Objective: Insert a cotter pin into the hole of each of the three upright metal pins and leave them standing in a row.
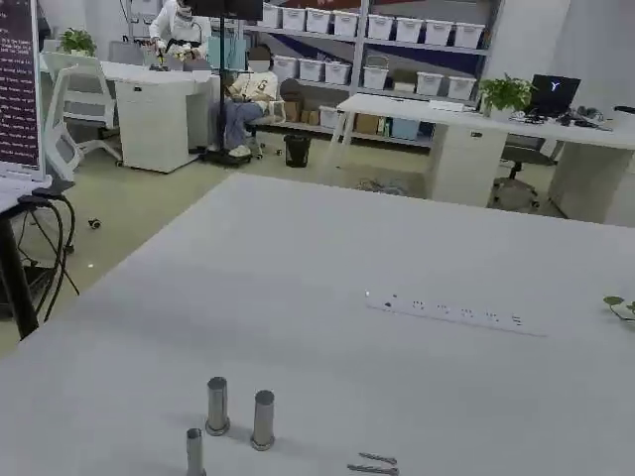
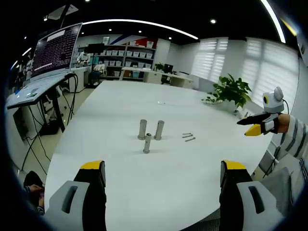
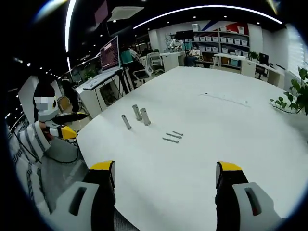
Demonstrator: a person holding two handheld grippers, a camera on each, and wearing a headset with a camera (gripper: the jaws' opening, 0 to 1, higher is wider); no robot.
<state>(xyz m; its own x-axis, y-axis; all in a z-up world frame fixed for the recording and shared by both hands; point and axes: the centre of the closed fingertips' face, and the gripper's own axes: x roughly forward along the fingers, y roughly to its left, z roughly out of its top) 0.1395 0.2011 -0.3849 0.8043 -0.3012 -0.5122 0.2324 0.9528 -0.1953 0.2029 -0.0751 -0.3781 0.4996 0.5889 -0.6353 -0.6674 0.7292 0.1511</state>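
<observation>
Ahead of my left gripper (image 2: 162, 166), three dull-grey metal pins (image 2: 142, 130) stand on a smooth, matt white tabletop (image 2: 120, 108).

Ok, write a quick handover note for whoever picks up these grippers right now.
Left gripper: open, empty, held back from the work.
Right gripper: open, empty, also held back.
Things: three metal pins stand upright in a loose cluster on the table; the cotter pins lie loose just beside them.
Done: nothing yet; no pin looks fitted.
Left: put a cotter pin through each of the three, then line them up in a row.
</observation>
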